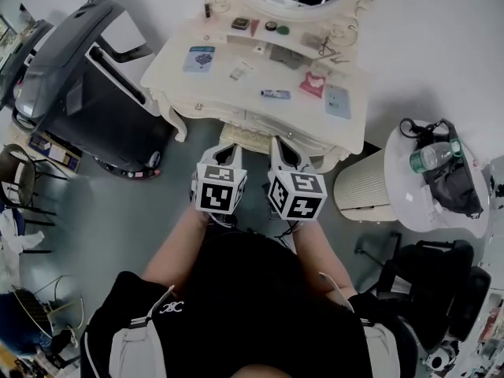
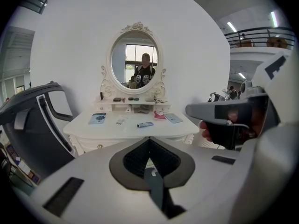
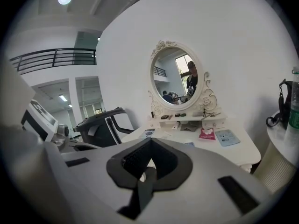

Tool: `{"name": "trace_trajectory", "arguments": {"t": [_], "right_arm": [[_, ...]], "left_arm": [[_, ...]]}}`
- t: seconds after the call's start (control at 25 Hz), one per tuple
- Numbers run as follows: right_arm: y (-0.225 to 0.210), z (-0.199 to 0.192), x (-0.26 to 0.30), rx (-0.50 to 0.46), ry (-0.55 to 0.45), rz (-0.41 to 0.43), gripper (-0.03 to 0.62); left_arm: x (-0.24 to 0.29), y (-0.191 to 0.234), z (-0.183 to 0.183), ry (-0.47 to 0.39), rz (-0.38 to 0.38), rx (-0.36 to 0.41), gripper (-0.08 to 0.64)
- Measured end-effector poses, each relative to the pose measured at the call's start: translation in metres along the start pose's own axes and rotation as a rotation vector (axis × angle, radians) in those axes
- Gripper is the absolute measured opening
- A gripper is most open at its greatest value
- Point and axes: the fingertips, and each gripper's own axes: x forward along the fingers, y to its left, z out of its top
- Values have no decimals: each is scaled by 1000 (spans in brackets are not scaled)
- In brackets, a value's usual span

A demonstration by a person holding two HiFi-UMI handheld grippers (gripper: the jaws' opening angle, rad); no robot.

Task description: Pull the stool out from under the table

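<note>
Recording stool (image 1: 248,138) tucked under table (image 1: 224,93), lying straight ahead between left gripper (image 1: 224,157) and right gripper (image 1: 284,153); finding both pressed closed, empty, about equally near.

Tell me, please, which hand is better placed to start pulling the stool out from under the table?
Left, but only marginally. In the head view the left claw overlaps the front of the stool under the table, while the right claw sits just off its right side. Both are shut and empty.
</note>
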Motion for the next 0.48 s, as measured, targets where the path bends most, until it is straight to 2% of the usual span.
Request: {"name": "trace_trajectory", "arguments": {"t": [0.24, 0.48], "right_arm": [[-11, 40, 43, -15, -40, -46, 8], [-9, 49, 77, -28, -31, -72, 8]], "left_arm": [[37, 27, 47, -33, -31, 26, 0], [62, 52, 65, -27, -70, 20, 0]]}}
